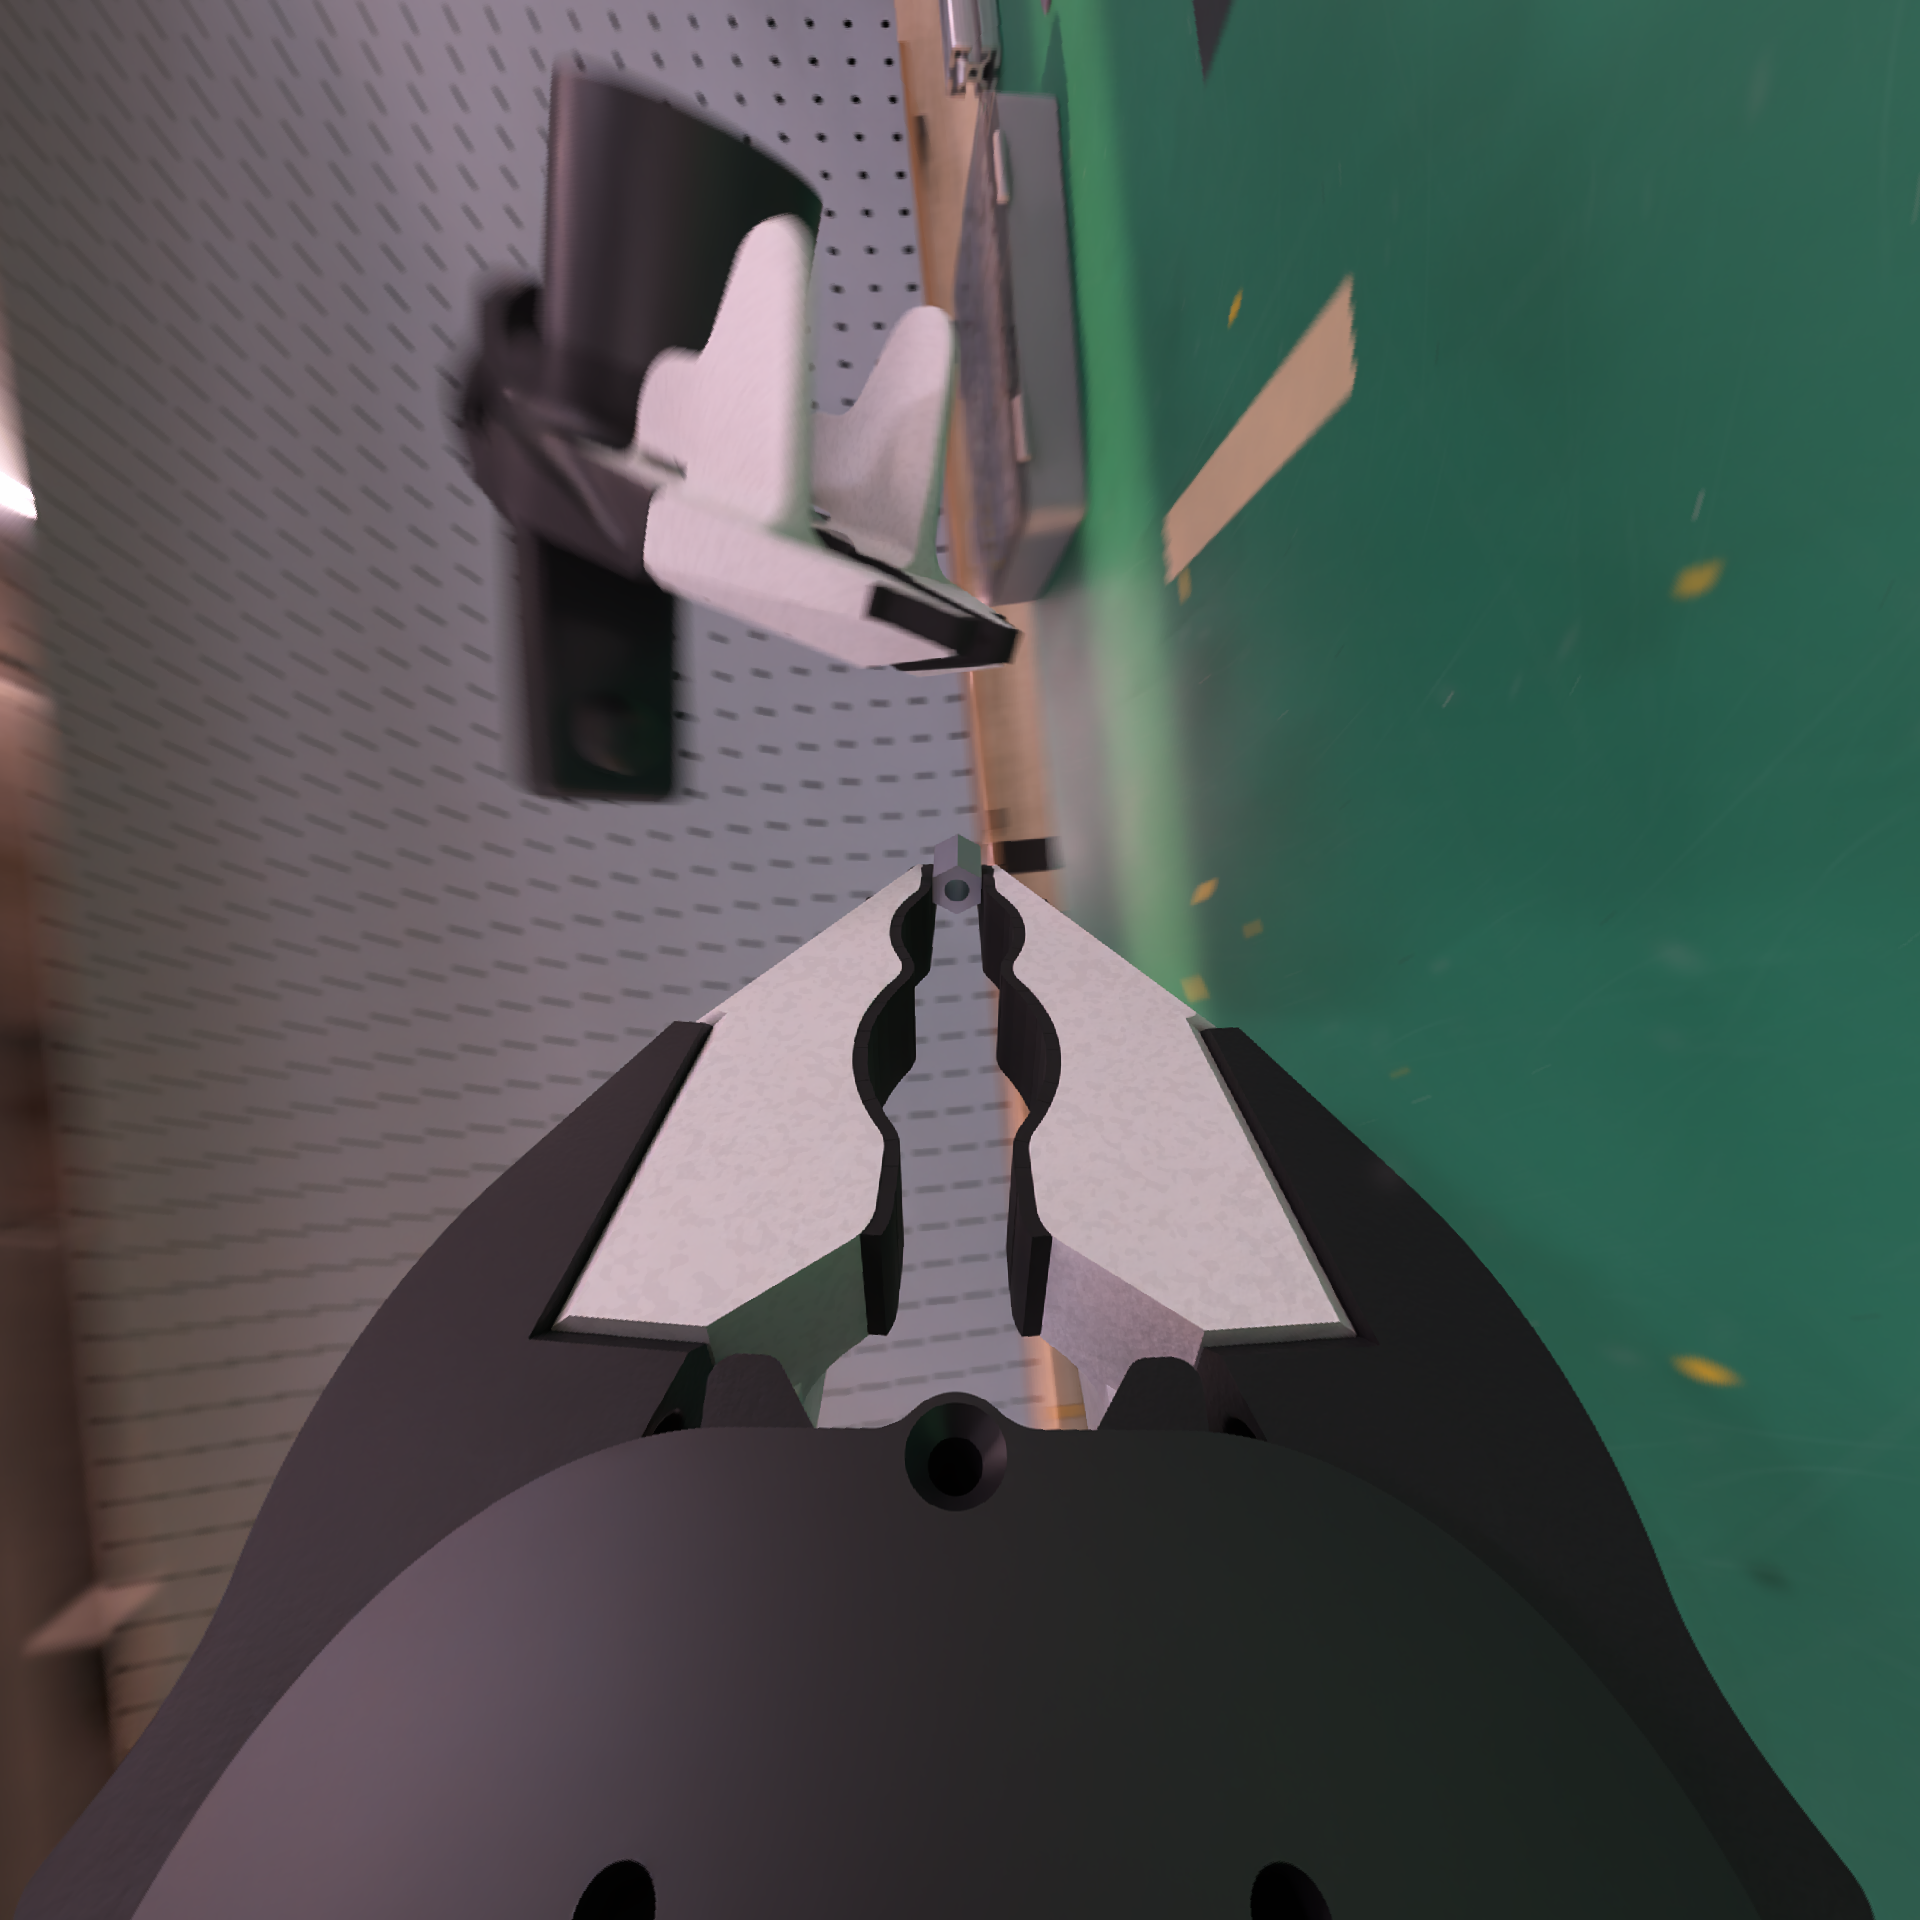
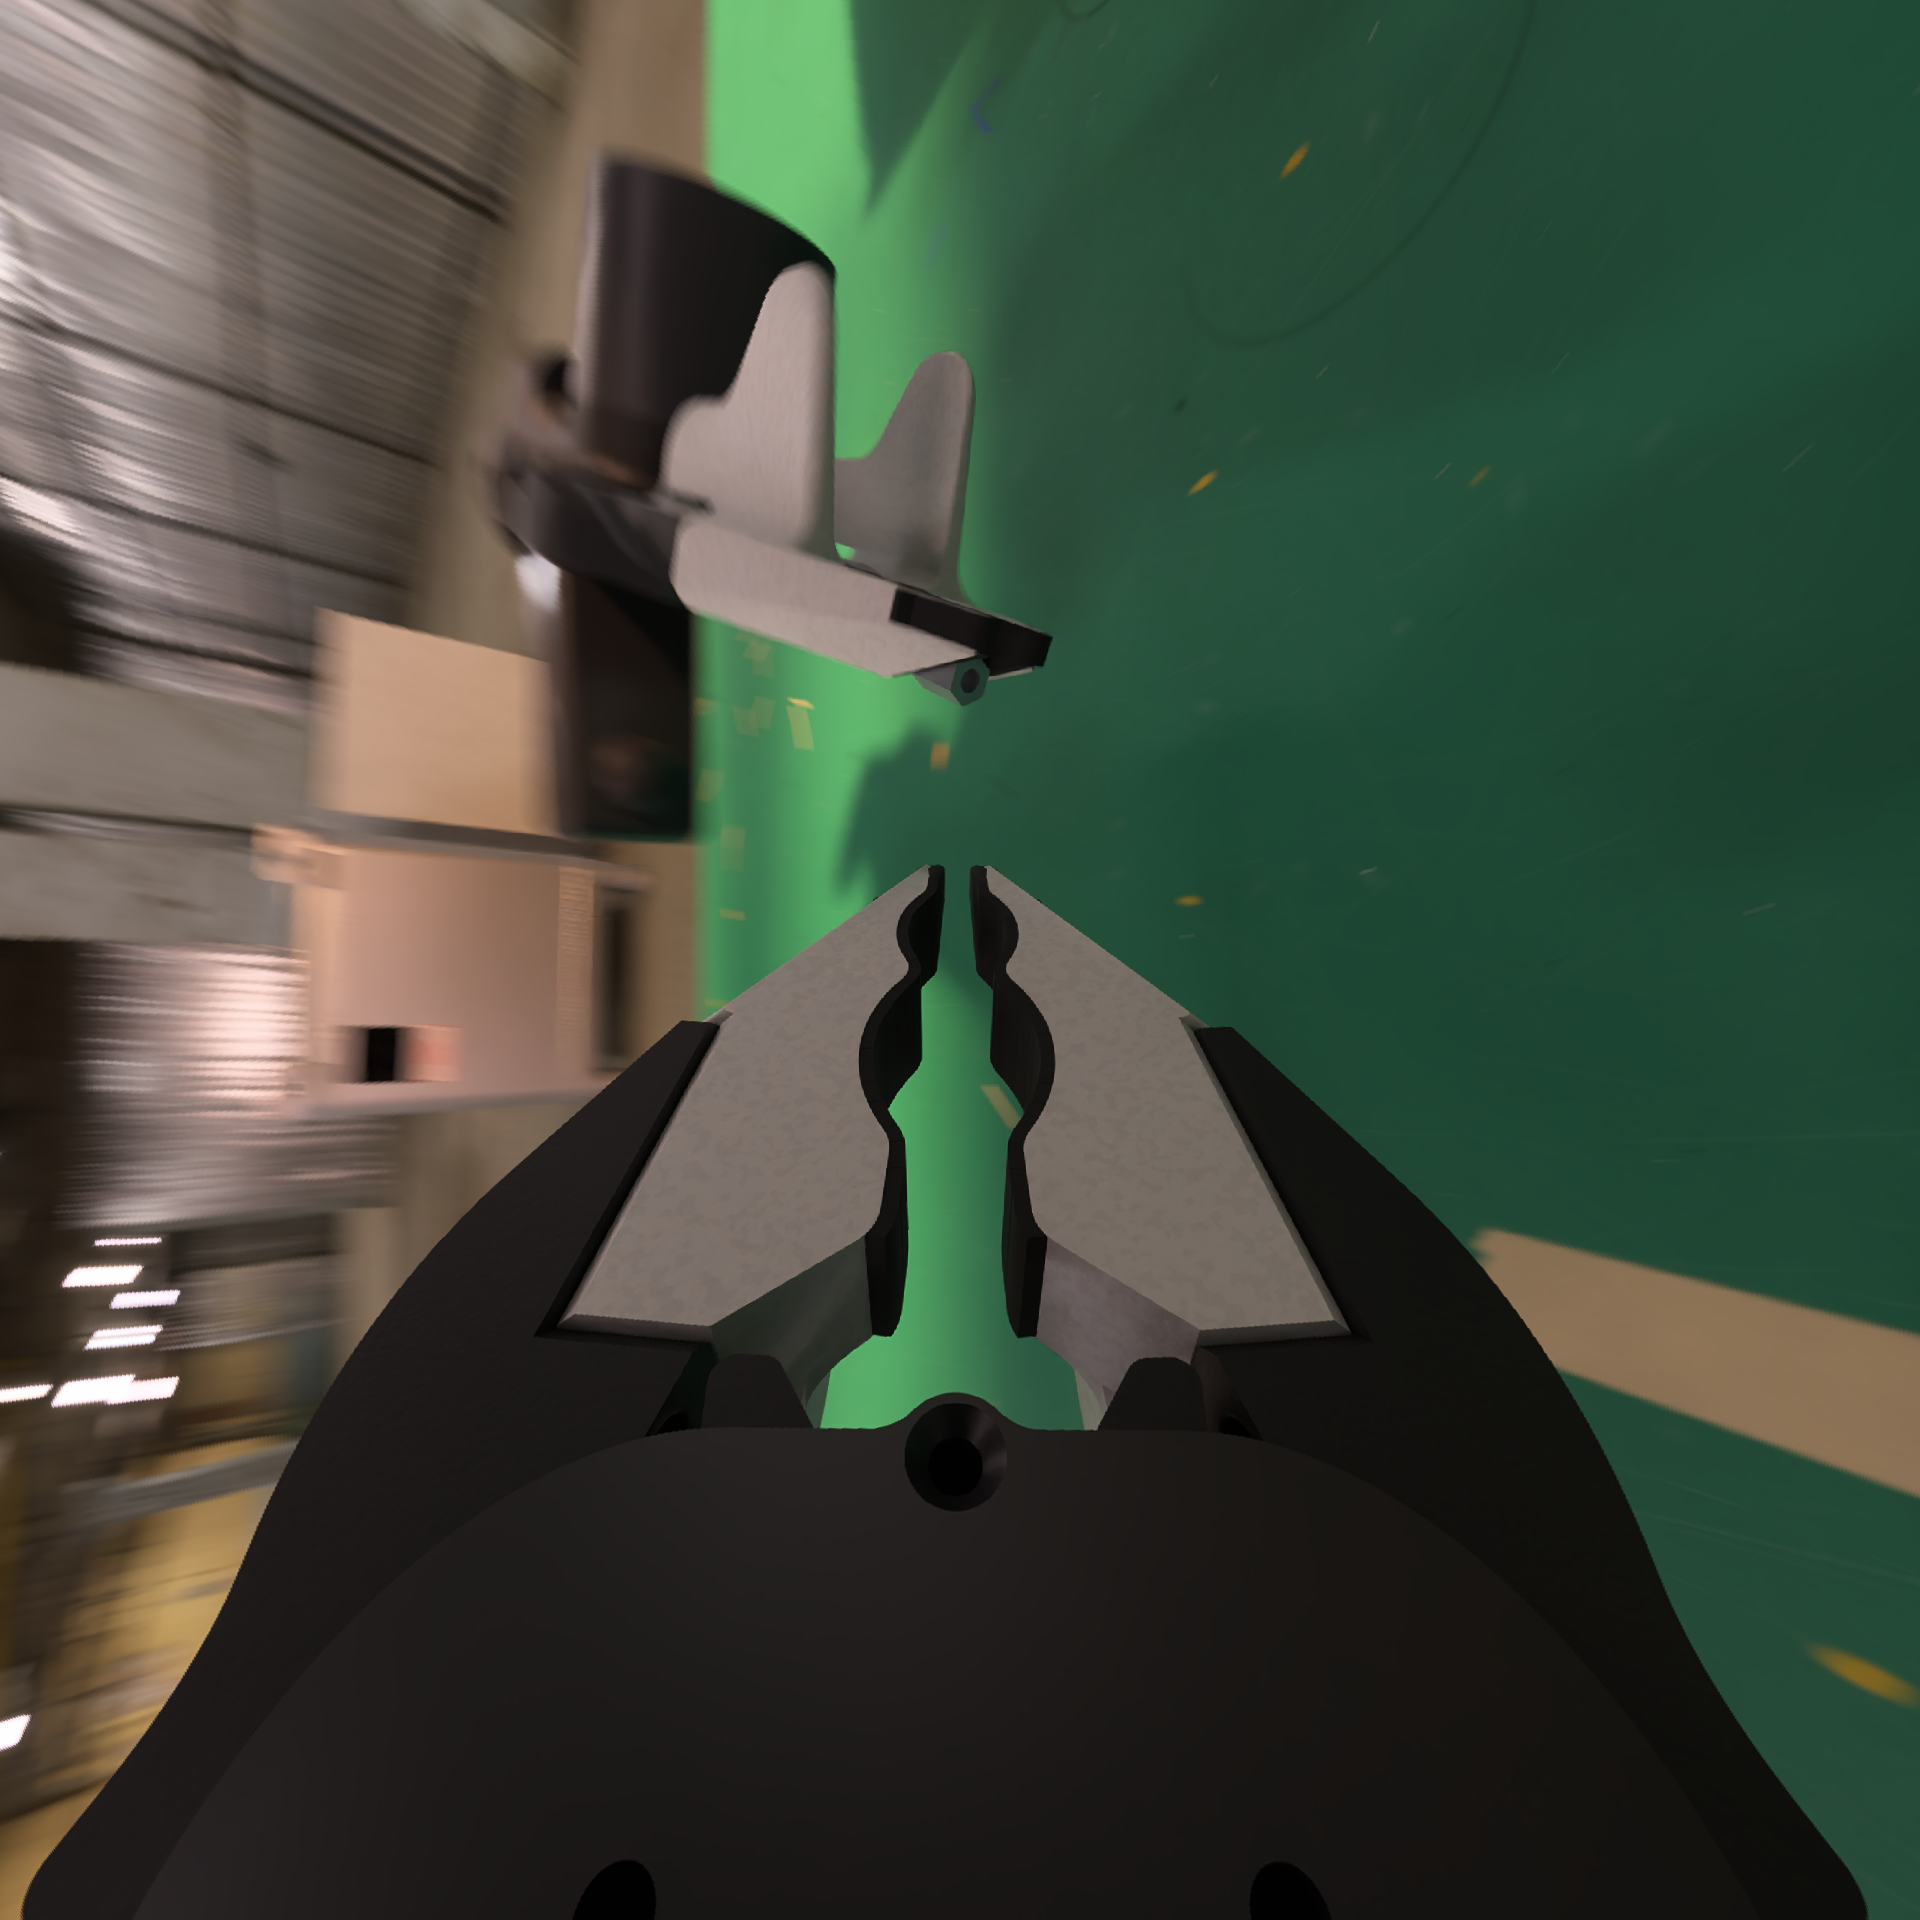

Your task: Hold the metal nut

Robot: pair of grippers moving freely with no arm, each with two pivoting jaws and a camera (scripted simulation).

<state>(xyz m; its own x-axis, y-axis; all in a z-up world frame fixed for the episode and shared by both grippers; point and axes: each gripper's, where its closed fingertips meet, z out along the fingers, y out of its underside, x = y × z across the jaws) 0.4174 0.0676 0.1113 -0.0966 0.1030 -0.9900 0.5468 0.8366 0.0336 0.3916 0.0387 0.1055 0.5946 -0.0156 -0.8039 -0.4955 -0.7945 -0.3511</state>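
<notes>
The left gripper [image 1: 956,883] pinches the metal nut [image 1: 956,881] right at its fingertips, just above the middle of the left wrist view. The nut is small, grey and six-sided, with its hole facing the camera, and the two black-lined fingers close on it from either side. Behind it a pale pegboard wall [image 1: 312,727] fills the left half of the frame, and a green mat [image 1: 1558,935] fills the right half, dotted with yellow flecks and crossed by a tan strip [image 1: 1262,426] in the upper right. A grey flat box [image 1: 1029,364] lies along the mat's edge near the top.

In the upper left of that same view the right gripper [image 1: 987,639] hangs apart from the nut, tips close together.

From the right wrist view, the right gripper [image 2: 957,878] sits near the centre with its jaws nearly shut, a thin slit between the tips and nothing in them. Above it, in the upper middle, the left gripper [image 2: 977,665] shows from the side with the nut [image 2: 964,682] poking out below its tips. The green mat [image 2: 1455,727] covers the right side; blurred shelving [image 2: 208,520] stands at the left.
</notes>
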